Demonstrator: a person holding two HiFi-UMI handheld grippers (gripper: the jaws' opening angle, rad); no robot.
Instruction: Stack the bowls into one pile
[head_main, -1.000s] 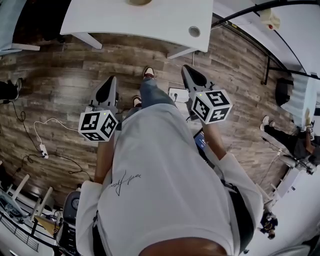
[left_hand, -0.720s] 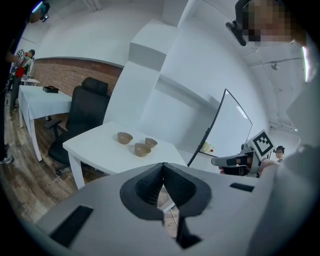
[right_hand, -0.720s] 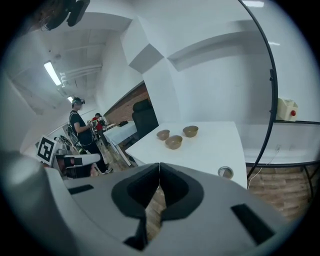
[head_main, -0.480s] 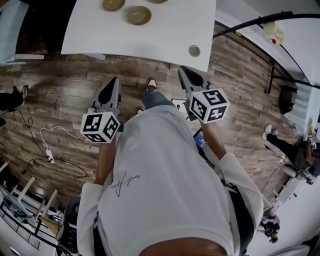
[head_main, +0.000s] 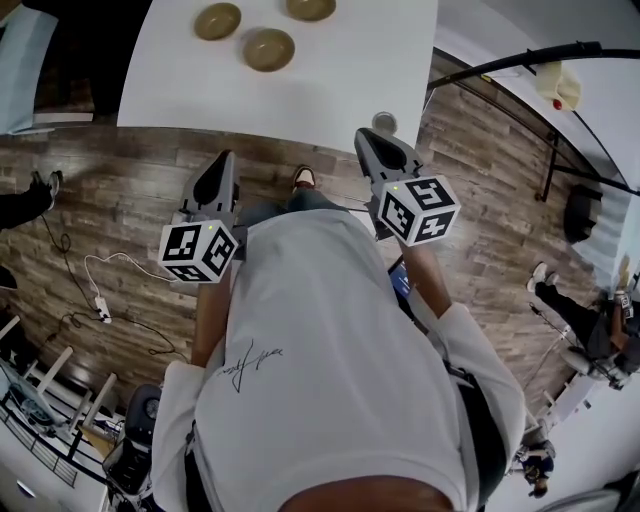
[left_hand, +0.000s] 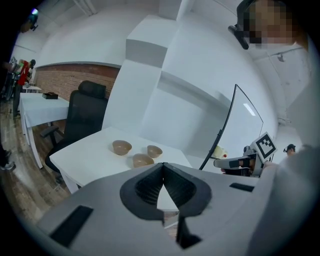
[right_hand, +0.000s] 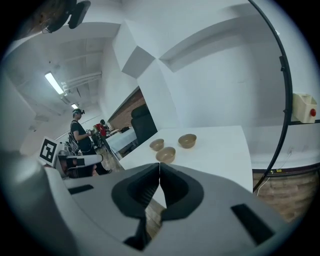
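Three round tan bowls (head_main: 268, 49) stand at the top of the frame on one white rectangular desk (head_main: 350, 80). There are two grey tools, the left tool (left_hand: 163, 165) and the right tool (right_hand: 159, 165). One black office chair (left_hand: 82, 115) is also in view.

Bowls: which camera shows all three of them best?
The right gripper view: all three bowls sit whole and apart on the white table. The left gripper view shows all three too, bunched closer. The head view cuts one off at its top edge.
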